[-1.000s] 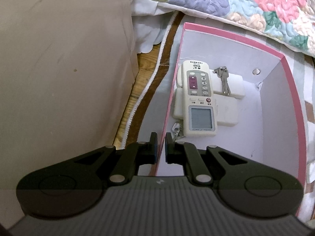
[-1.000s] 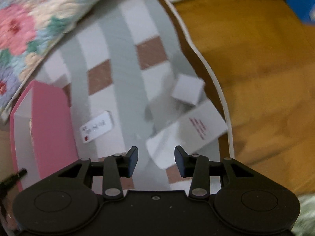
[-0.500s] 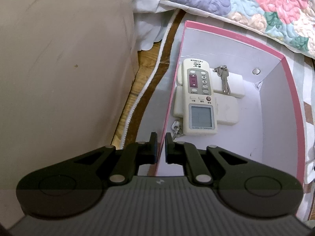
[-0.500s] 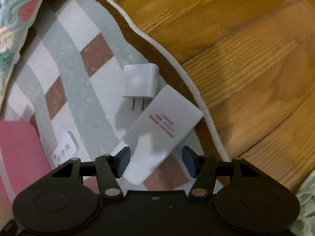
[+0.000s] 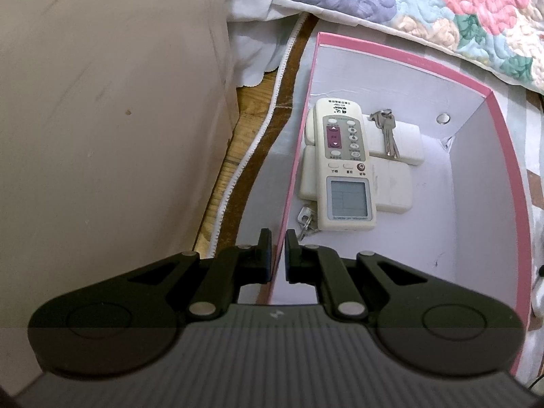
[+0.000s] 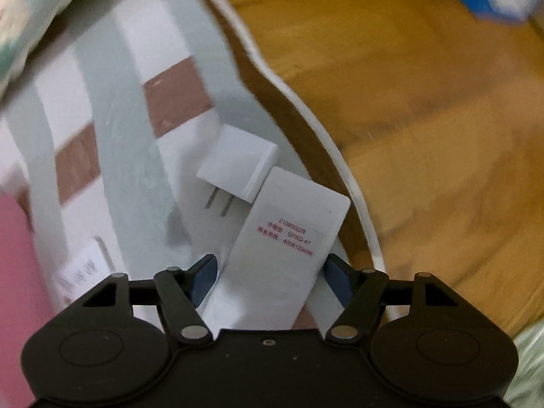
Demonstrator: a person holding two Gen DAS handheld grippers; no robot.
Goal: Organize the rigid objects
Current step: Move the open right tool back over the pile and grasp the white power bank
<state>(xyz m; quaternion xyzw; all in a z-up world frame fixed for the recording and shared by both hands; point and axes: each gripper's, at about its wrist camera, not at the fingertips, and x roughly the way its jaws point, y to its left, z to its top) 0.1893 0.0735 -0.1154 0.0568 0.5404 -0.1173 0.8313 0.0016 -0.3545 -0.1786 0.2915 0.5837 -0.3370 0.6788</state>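
**Right tongs straddle the white remote on the rug**

The right tongs [image 6: 268,280] point down over the white remote [image 6: 285,255], which lies face-down on the striped rug [image 6: 112,108]. Their jaws are opening wide, with the remote's near end between them and no pad pressing on it. Touching the remote's far corner lies a white plug adapter [image 6: 238,166], prongs toward the tongs. A small white remote [image 6: 81,268] lies to the remote's left, near the pink box's outer wall. The wooden floor [image 6: 425,119] runs past the rug's edge to the remote's right.

The left tongs [image 5: 278,255] are clamped on the side wall of the pink box [image 5: 503,156]. Inside lie a remote with a screen [image 5: 343,166], two white blocks beneath it and keys [image 5: 387,132].
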